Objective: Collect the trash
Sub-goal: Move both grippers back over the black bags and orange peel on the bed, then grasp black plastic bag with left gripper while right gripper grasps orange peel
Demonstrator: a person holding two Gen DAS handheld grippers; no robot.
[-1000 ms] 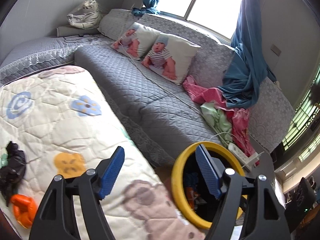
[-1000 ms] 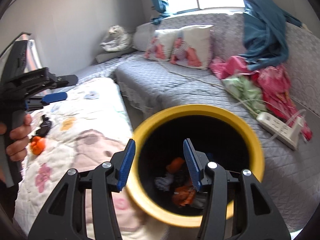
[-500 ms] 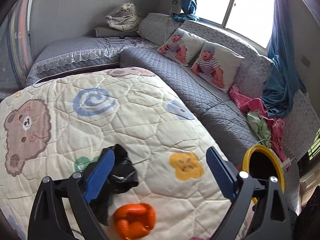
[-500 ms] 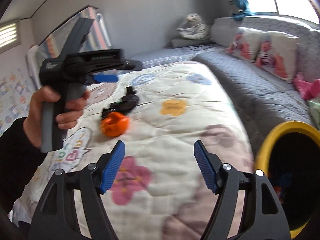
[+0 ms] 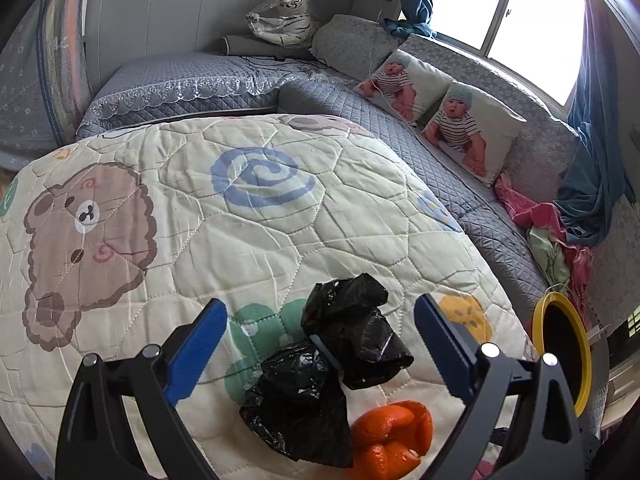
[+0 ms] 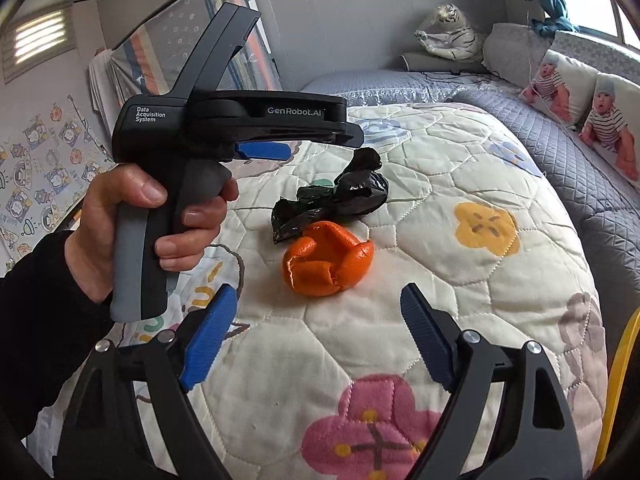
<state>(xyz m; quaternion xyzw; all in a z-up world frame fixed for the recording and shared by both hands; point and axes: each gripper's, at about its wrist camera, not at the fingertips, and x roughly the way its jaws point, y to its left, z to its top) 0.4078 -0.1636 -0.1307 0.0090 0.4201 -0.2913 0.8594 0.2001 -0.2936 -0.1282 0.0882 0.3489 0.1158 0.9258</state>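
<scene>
A crumpled black plastic bag and an orange peel lie side by side on a cream quilt. My left gripper hovers just over the bag, open wide, pads clear of it on both sides. In the right wrist view the peel sits ahead of my right gripper, with the bag behind it. The right jaws are opening with nothing between them. A hand holds the left gripper above the bag. The yellow-rimmed bin stands off the quilt's right edge.
A grey quilted sofa wraps around the back and right. It carries two baby-print pillows, a bagged toy tiger and pink and green clothes. Blue curtains hang at the window. The bin's rim shows at the right.
Both grippers have swung from over the yellow bin to the quilt, and their jaws have spread wider. The black bag and the peel now lie right in front of them.
</scene>
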